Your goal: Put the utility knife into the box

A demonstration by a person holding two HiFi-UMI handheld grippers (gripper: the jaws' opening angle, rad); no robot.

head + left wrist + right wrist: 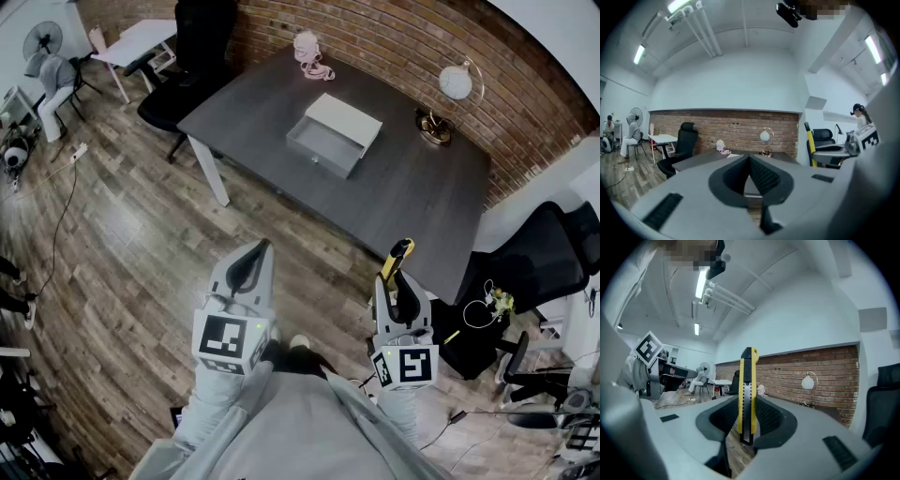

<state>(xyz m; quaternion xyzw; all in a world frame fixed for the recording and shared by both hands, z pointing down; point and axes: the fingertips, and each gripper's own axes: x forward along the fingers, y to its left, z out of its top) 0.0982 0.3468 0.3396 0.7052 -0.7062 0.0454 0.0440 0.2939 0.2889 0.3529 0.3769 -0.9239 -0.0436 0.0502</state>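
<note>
Yellow utility knife (746,390) clamped upright in right gripper (748,423) fingers, left gripper (750,174) fingers together, box (333,134) contents indiscernible

Table and box, with both tongs held before the near edge
The box (333,131) sits mid-table (412,202), a globe (456,82) to its right by the wall. Before the table, the left tongs (257,251) are held beside the right tongs (395,281), in which the utility knife (397,258) is clamped upright.
</note>
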